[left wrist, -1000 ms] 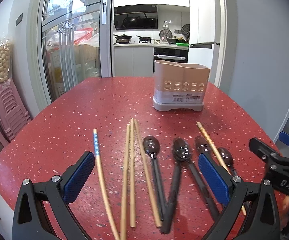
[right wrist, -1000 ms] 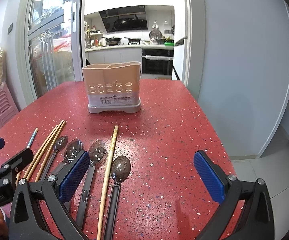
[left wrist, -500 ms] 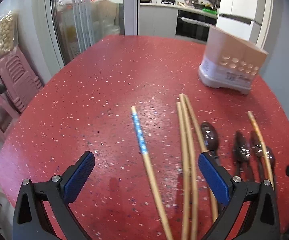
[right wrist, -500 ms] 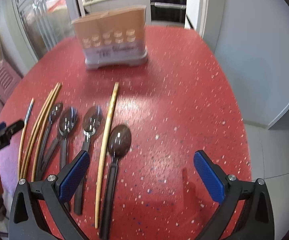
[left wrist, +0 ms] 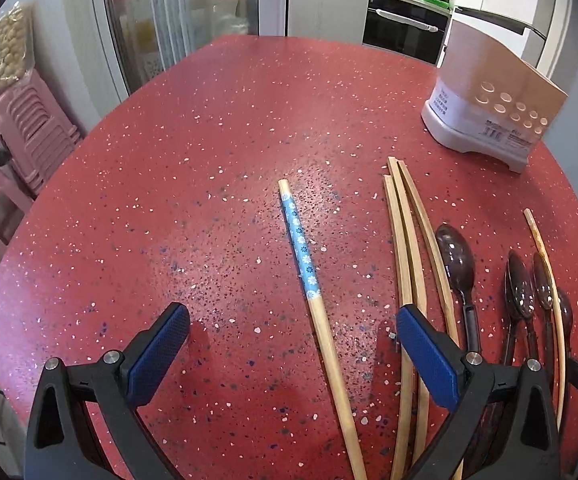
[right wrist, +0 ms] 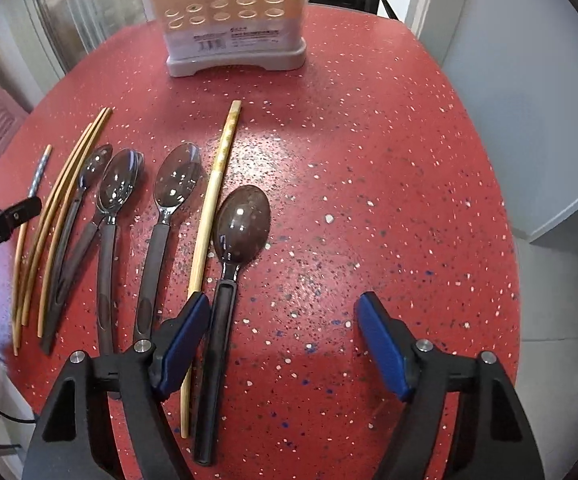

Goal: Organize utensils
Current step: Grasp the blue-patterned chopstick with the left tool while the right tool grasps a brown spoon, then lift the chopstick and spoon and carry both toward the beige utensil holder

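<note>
left gripper [left wrist: 289,356] gapes wide, empty; blue-patterned chopstick [left wrist: 299,240] lies between its fingers, running to 12 o'clock | right gripper [right wrist: 283,346] jaws just been closing, apart still, gripping nothing; dark spoon [right wrist: 241,224] handle just inside left pad, bowl at 11 | utensil holder [right wrist: 233,20] at 12, contents hidden | red table [right wrist: 369,160]

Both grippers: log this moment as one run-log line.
left gripper: open, astride blue-patterned chopstick | right gripper: open, jaws just closing, rightmost spoon handle inside left pad | utensil holder: upright

"Robot.AI" on the left tongs [right wrist: 5,226]
</note>
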{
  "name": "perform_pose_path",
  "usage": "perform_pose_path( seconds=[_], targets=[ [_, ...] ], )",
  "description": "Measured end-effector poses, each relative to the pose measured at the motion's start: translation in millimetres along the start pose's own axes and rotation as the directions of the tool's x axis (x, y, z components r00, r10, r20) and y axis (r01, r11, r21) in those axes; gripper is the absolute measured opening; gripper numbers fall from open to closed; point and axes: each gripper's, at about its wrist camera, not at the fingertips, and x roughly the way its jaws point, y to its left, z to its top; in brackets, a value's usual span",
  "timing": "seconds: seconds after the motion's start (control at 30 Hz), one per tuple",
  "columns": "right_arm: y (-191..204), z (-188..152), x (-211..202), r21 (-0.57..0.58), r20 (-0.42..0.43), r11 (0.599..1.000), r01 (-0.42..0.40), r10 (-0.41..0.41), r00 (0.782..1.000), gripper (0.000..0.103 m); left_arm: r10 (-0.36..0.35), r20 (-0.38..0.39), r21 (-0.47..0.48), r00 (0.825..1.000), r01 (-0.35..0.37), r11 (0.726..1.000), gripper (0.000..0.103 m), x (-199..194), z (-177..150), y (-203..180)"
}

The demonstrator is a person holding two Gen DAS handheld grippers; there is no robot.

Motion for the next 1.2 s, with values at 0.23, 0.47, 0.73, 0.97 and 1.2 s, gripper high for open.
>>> perform_pose_path(
  seconds=[0.23, 0.47, 0.73, 0.97, 1.2],
  targets=[
    [9.0, 21.2, 4.4, -0.021, -0.101, 1.000, -0.018, 0.016, 0.995, 0.056, -0.021, -0.023, 0.008, 1.000, 0.021, 1.000, 0.103, 7.7, 8.2, -2.3],
    [16.7, 41.9, 9.5, -0.080, -0.183, 0.996, -0.050, 0.034, 0.982, 0.017, -0.002, -0.058, 0.038, 0.998, 0.004, 0.999, 0.103, 11.0, 14.9, -4.9],
    [14.5, 46.0, 8.8, -0.095, -0.157, 0.988, -0.118, 0.103, 0.982, 0.013, -0.014, -0.180, 0.095, 0.984, 0.032, 0.995, 0.103, 20.8, 33.9, -11.8],
    [-11.2, 31.3, -4.4, -0.073, -0.126, 0.973, -0.220, 0.210, 0.969, 0.012, -0.013, -0.274, 0.110, 0.962, 0.044, 0.993, 0.092, 30.0, 54.6, -15.2],
    [-32.8, 33.0, -8.5, -0.065, -0.084, 0.953, -0.297, 0.292, 0.953, 0.012, -0.040, -0.290, 0.085, 0.956, 0.067, 0.994, 0.036, 30.5, 78.3, -13.7]
  ],
)
